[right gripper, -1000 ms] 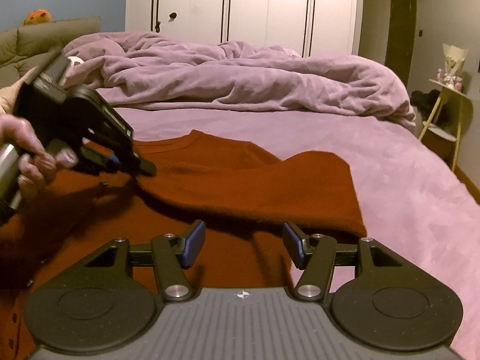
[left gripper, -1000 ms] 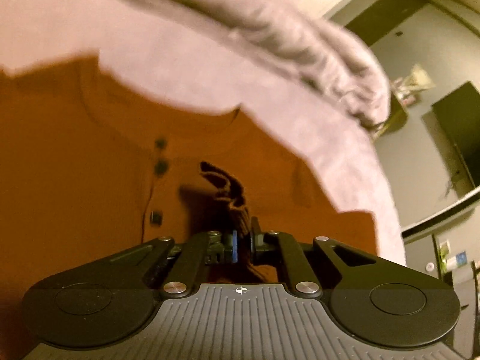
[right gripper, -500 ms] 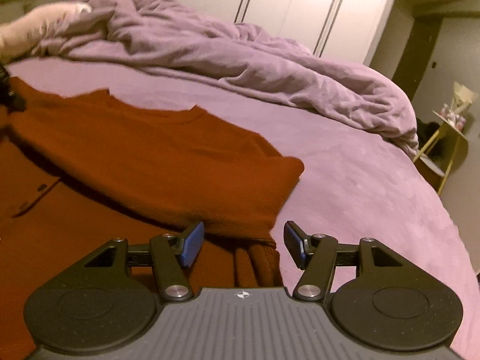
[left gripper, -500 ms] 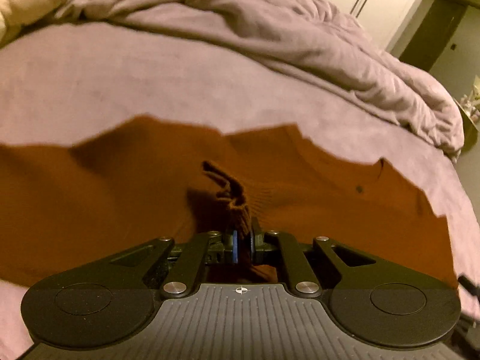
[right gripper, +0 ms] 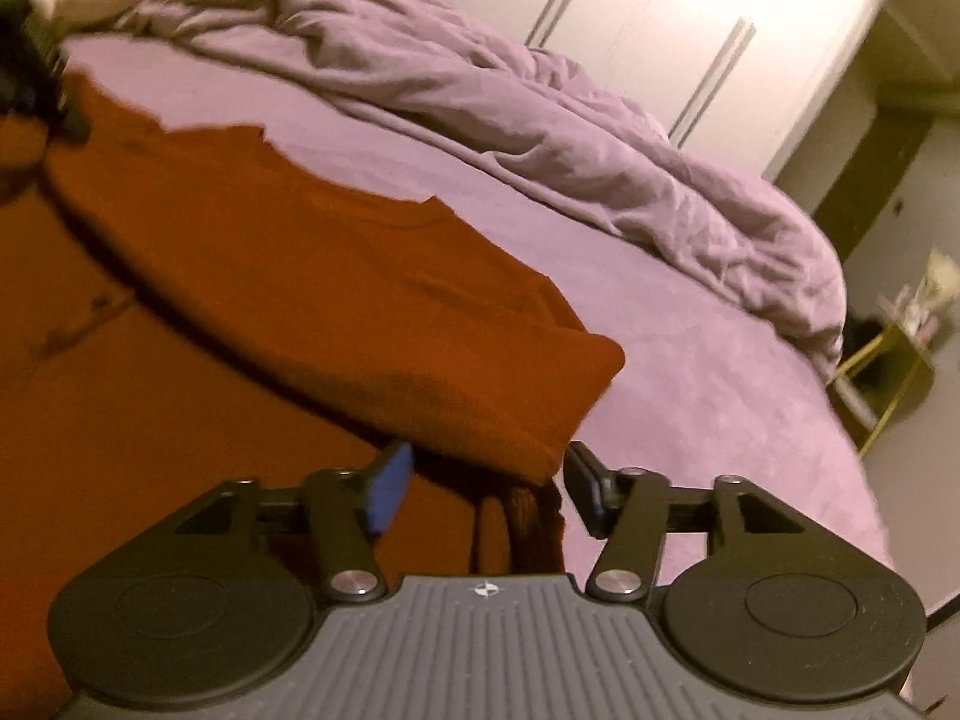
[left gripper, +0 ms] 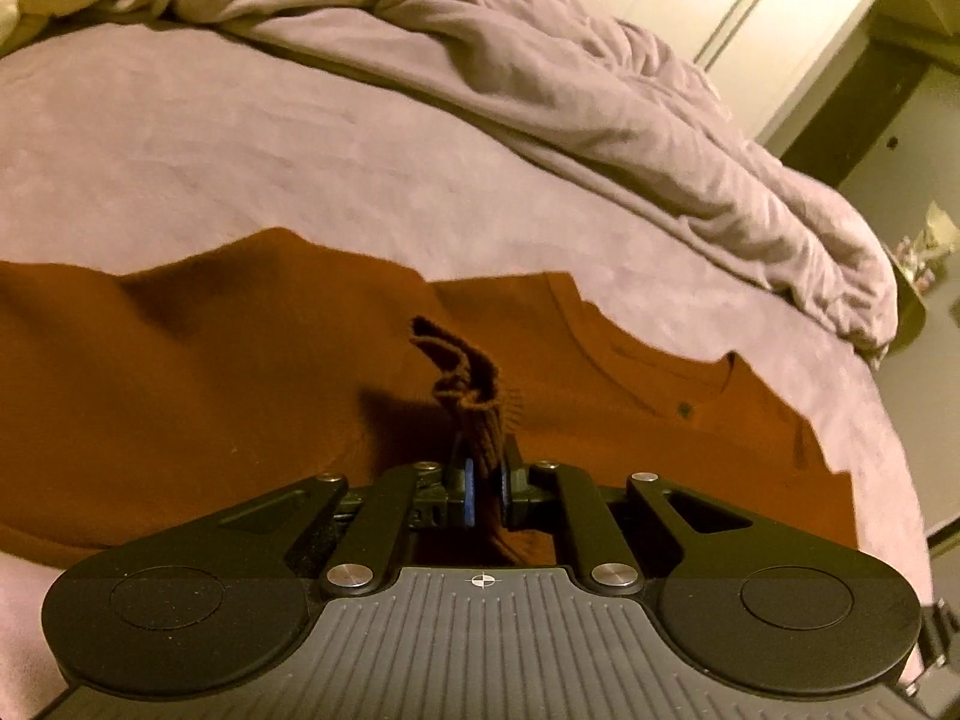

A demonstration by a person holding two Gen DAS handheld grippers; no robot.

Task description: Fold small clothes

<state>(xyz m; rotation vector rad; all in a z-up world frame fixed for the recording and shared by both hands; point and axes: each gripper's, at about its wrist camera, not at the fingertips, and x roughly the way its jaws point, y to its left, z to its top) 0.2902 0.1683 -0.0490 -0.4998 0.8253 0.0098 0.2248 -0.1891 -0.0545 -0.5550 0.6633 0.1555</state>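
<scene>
Two claws work your rust sweater on the bed: left claw clenches its ribbed cuff, right claw gapes released.

Rust-orange knit top, part-folded, on the purple bed sheet

1 side lies doubled over the body as a thick fold; ribbed cuff bunched and raised; round neckline toward the sheet's rumpled duvet.

Shirt lies on bed; duvet heaped behind it.
</scene>
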